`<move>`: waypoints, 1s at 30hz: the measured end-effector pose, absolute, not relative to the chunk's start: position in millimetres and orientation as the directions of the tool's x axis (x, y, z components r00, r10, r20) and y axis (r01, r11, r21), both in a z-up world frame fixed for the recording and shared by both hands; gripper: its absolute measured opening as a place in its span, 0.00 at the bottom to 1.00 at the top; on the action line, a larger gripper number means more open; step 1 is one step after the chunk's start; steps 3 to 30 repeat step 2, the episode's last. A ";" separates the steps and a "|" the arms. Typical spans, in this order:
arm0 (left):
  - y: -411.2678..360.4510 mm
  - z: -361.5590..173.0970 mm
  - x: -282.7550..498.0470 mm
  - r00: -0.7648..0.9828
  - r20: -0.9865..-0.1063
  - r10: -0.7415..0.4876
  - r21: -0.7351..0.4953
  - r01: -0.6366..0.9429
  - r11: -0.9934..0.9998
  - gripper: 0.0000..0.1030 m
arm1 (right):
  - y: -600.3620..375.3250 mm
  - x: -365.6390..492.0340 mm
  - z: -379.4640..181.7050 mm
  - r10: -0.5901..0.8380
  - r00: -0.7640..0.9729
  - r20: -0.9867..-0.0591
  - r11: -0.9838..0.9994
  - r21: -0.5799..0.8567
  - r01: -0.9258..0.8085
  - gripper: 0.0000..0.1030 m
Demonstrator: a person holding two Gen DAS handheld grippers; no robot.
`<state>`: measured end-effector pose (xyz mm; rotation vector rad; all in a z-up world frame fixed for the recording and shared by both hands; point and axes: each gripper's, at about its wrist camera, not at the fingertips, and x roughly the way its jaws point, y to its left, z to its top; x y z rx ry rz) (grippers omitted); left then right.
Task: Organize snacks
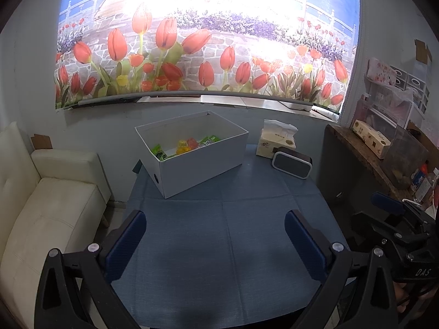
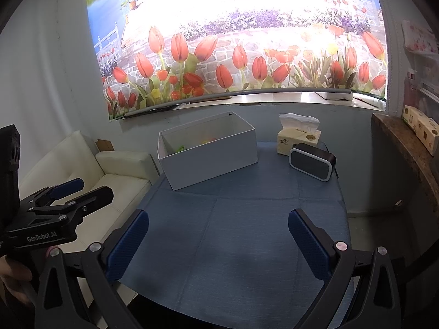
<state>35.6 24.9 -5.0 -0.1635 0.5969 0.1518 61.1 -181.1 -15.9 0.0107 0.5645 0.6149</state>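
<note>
A blue-clothed worktop (image 1: 219, 233) carries an open white box (image 1: 203, 161) of snacks; near it, a tissue pack (image 1: 277, 142); beside that, a dark speaker (image 1: 292, 162).

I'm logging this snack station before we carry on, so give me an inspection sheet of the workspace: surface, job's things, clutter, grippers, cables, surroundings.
Surface: table under a blue cloth, creased, bare in front.
Job's things: white box open at the back of the table; snacks in green, yellow and orange wrappers lie inside.
Clutter: tissue pack and a dark speaker to the right of the box.
Grippers: left gripper open, holding nothing; right gripper open, holding nothing.
Cables: nothing seen.
Surroundings: white sofa to the left, tulip blind on the window behind, cluttered shelf to the right.
</note>
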 end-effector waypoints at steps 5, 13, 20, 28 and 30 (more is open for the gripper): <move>24.5 -5.6 36.0 0.816 -0.571 0.093 -0.106 -0.185 0.977 1.00 | -181.6 61.4 -16.3 0.551 0.669 -0.499 0.820 0.176 -0.544 1.00; 24.5 -5.6 36.0 0.816 -0.571 0.093 -0.106 -0.185 0.977 1.00 | -181.6 61.4 -16.3 0.551 0.669 -0.499 0.820 0.176 -0.544 1.00; 24.5 -5.6 36.0 0.816 -0.571 0.093 -0.106 -0.185 0.977 1.00 | -181.6 61.4 -16.3 0.551 0.669 -0.499 0.820 0.176 -0.544 1.00; 24.5 -5.6 36.0 0.816 -0.571 0.093 -0.106 -0.185 0.977 1.00 | -181.6 61.4 -16.3 0.551 0.669 -0.499 0.820 0.176 -0.544 1.00; 24.5 -5.6 36.0 0.816 -0.571 0.093 -0.106 -0.185 0.977 1.00 | -181.6 61.4 -16.3 0.551 0.669 -0.499 0.820 0.176 -0.544 1.00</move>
